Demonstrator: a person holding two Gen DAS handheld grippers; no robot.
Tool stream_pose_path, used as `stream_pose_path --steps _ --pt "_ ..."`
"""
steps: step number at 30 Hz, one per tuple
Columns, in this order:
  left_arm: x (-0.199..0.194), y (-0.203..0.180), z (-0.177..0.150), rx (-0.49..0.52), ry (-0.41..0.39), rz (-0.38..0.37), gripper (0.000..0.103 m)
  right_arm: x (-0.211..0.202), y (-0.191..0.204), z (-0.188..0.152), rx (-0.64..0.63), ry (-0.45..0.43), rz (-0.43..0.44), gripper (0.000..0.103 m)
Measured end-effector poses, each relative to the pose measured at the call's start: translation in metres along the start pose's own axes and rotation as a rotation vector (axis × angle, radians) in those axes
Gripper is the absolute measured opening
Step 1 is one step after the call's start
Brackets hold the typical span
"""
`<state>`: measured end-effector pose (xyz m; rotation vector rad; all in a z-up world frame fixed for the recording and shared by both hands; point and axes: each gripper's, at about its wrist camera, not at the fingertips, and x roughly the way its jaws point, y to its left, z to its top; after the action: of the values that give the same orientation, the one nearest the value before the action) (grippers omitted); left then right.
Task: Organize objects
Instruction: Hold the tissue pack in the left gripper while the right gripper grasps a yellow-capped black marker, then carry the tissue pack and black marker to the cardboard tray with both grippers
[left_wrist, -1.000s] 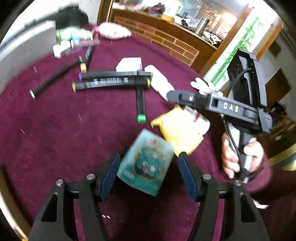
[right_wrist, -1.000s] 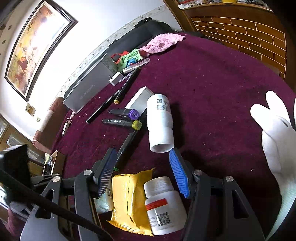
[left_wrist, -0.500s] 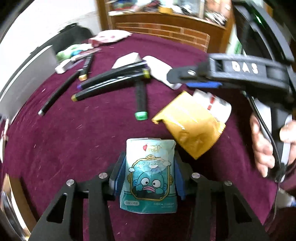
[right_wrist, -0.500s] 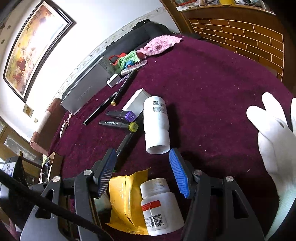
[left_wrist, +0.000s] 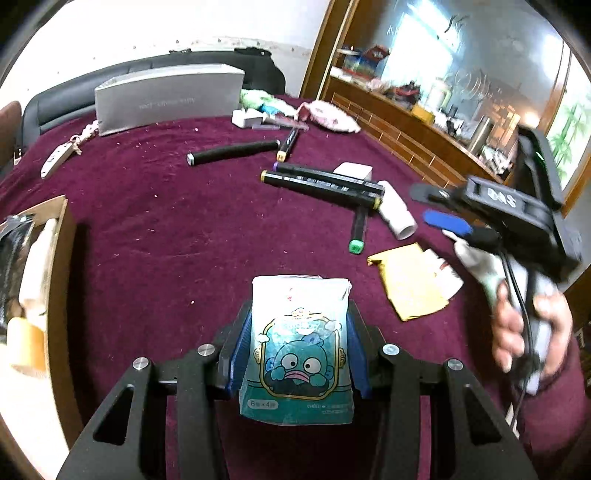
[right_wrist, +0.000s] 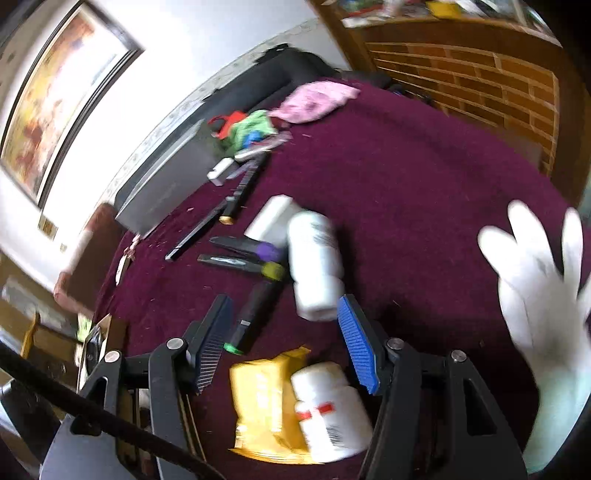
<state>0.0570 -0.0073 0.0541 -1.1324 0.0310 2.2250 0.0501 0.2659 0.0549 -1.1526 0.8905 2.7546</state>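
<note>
Many things lie scattered on the maroon table (left_wrist: 155, 229), and the work of putting them in order seems only at its beginning. At the far side stands a grey case (left_wrist: 170, 98). At the left edge there is an open box (left_wrist: 61, 258) with some things already in it, which I judge to be the place for collecting.

Near the middle lie the black markers (left_wrist: 321, 182) with coloured caps, one across the others, and a black rod (left_wrist: 232, 151) a little farther. Beside the markers lies a large bottle (right_wrist: 314, 262) on its side. Closer to the person, a yellow packet (right_wrist: 266, 398) lies flat with a small bottle (right_wrist: 328, 406) resting on it.

The left gripper (left_wrist: 295, 354) is closed on the pouch (left_wrist: 297, 343), a small teal one with a cartoon face; both blue pads press its sides and it sits between them, lifted off the cloth as far as I can tell. The right gripper (right_wrist: 284, 343) has its fingers wide apart and holds nothing; it hangs above the packet and the small bottle. This view is blurred, so the exact height is not sure.

The step in hand is carrying the pouch. The next move calls for swinging it left over the box wall and loosening the pads only when it is above the inside.
</note>
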Motion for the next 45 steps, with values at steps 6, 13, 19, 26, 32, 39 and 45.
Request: stream_pose_path --steps 6,13,19,26,32,39,45 --pt "-0.037 0.008 -0.009 -0.043 -0.057 -0.014 0.040 0.043 0.060 0.036 -0.161 0.205 0.149 0.058" --pt "-0.066 0.040 -0.025 -0.088 -0.086 0.024 0.041 0.116 0.093 0.046 -0.386 0.360 -0.069 0.057" --pt "-0.071 0.067 -0.031 -0.138 -0.098 0.015 0.041 0.141 0.103 0.044 -0.492 0.417 -0.222 0.044" --pt "-0.073 0.084 -0.035 -0.187 -0.110 0.008 0.041 0.154 0.105 0.037 -0.501 0.416 -0.330 0.012" --pt "-0.082 0.091 -0.039 -0.213 -0.134 0.020 0.041 0.131 0.102 0.039 -0.385 0.392 -0.228 0.012" --pt "-0.110 0.103 -0.046 -0.242 -0.183 0.075 0.041 0.083 0.115 0.020 -0.269 0.377 -0.014 0.012" --pt "-0.142 0.135 -0.057 -0.292 -0.200 0.233 0.041 0.068 0.155 -0.015 -0.262 0.427 0.161 0.013"
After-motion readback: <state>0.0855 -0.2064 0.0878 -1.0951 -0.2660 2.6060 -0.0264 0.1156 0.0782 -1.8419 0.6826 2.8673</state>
